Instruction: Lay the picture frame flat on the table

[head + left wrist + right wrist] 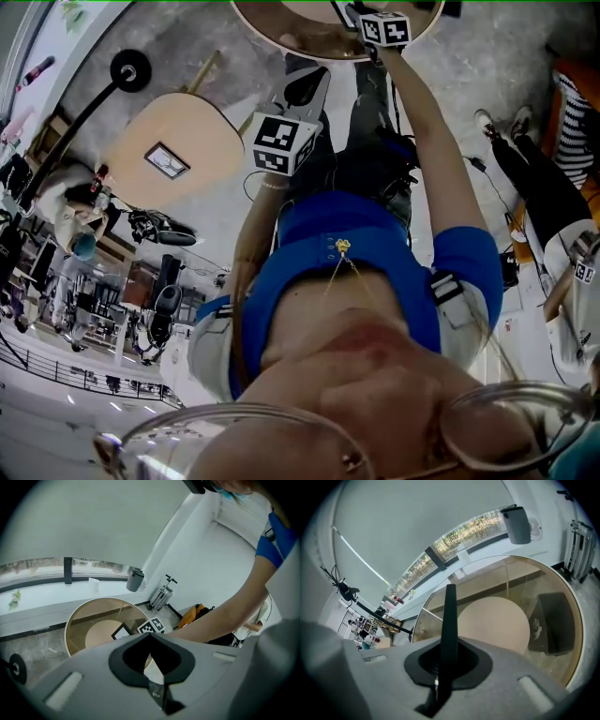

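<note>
Head view: the round worktop is cut off by the top edge. Left gripper view: the left gripper hides the worktop's near side and the lower part of the picture frame with its housing. Right gripper view: the frame's picture is too dim to tell.

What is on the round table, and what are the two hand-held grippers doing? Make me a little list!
Table: round, with a glass top
Picture frame: on the table, looks propped up, not flat yet
Right hand-held gripper: shut, empty, apart from the frame
Left hand-held gripper: nearer the person's body, open or shut unclear
</note>
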`<action>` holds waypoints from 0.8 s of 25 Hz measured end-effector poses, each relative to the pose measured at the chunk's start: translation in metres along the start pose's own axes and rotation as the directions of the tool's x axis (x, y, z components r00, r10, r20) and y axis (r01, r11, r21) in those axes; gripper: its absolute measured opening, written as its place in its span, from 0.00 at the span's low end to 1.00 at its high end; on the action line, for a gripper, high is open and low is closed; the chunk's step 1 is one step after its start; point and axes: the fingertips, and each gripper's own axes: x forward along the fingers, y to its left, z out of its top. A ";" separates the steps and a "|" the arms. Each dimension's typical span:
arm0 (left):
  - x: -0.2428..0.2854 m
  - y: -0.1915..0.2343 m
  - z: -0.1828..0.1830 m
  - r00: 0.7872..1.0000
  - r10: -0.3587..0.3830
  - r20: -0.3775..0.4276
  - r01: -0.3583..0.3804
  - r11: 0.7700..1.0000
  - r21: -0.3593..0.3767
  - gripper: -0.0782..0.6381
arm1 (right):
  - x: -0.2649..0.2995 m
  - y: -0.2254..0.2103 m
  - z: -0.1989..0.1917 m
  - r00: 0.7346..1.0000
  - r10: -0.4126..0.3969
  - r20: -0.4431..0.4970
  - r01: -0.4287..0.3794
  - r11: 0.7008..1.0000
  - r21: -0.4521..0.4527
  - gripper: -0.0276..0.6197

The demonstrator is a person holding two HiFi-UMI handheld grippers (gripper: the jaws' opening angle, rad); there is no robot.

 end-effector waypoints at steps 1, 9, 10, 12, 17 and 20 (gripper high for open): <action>0.003 -0.002 -0.002 1.000 -0.004 -0.003 0.004 1.000 -0.002 0.11 | 0.002 -0.003 -0.005 1.000 0.005 0.000 -0.005 1.000 0.006 0.05; 0.013 -0.006 -0.005 0.999 -0.035 -0.016 0.035 0.999 -0.008 0.11 | 0.013 -0.007 -0.020 0.999 0.044 0.002 -0.044 0.999 0.000 0.05; 0.015 -0.006 -0.007 0.999 -0.040 -0.018 0.040 0.999 -0.010 0.11 | 0.014 -0.008 -0.020 0.999 0.050 0.007 -0.049 0.999 -0.003 0.05; 0.020 -0.005 -0.010 0.999 -0.046 -0.023 0.046 0.999 -0.019 0.11 | 0.015 -0.009 -0.018 0.998 0.058 0.015 -0.058 0.998 -0.013 0.05; 0.030 0.002 -0.018 0.998 -0.054 -0.027 0.053 0.998 -0.039 0.10 | 0.022 -0.015 -0.015 0.998 0.050 0.023 -0.048 0.996 -0.081 0.08; 0.033 0.003 -0.022 0.998 -0.062 -0.029 0.060 0.997 -0.045 0.10 | 0.022 -0.020 -0.018 1.000 0.021 0.022 -0.018 0.991 -0.134 0.11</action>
